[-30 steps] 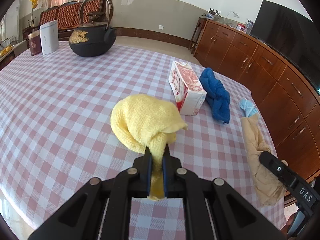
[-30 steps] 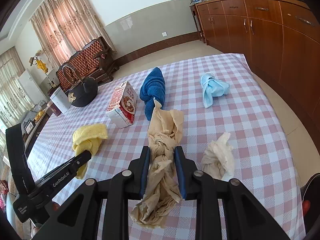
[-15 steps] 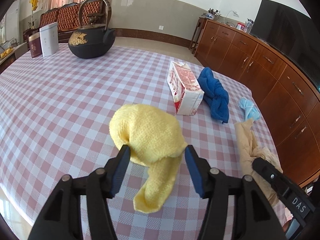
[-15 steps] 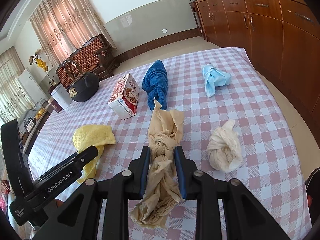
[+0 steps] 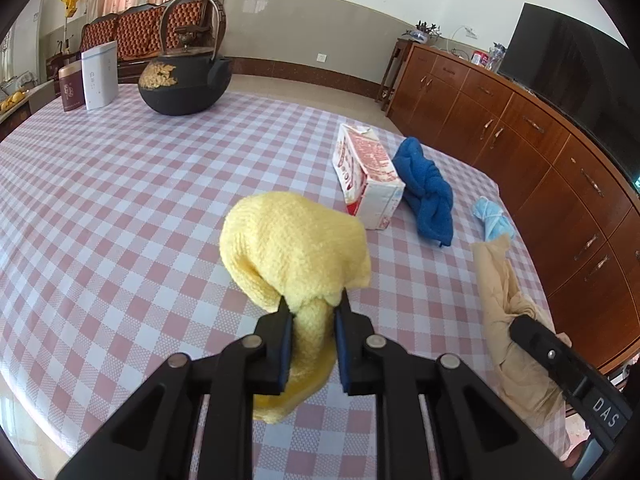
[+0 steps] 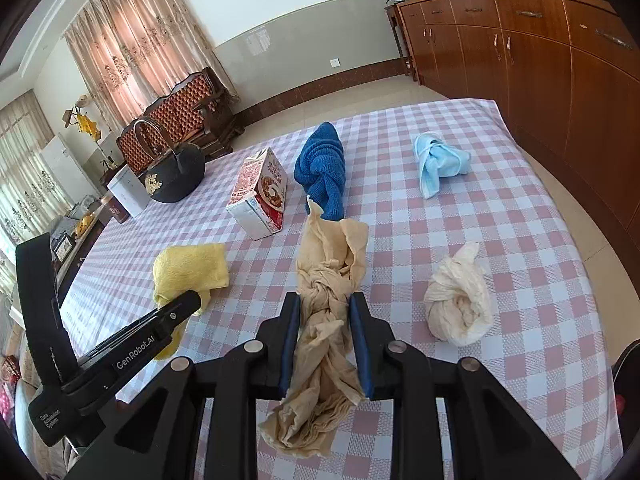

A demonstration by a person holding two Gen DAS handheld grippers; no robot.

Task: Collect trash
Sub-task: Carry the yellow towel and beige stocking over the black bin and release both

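Going left to right across the table [image 6: 520, 208]: way over at the far left corner sit a black iron kettle [image 5: 184, 80], a white box [image 5: 100, 76] and a dark red tin [image 5: 72, 88], not trash as far as I can judge.

Next is the yellow cloth [image 5: 292, 240], bunched up near the left part of the near edge. The left gripper [image 5: 310, 316] has just been closing and now pinches the cloth's narrow tail between its blue pads, jaws narrow. It's soft knit, light and floppy, so I'd say the tail grip works but the fat bundle will swing when lifted.

Middle of the table: a milk carton [image 6: 260, 196] lying on its side, with a knotted blue towel [image 6: 322, 172] just beside it on the right. The carton looks stiff-ish and light, probably best taken across its flat sides.

Near the middle of the near edge, the right gripper [image 6: 325, 336] is clamped on the tan cloth [image 6: 328, 280] right at its knot, jaws narrow. That's a firm spot, less likely to slip than loose fabric.

Further right: a crumpled white wad [image 6: 460, 308] near the near edge, and a light blue face mask [image 6: 438, 160] toward the far right corner. Both look featherlight and squishy, so pinch the bulk.
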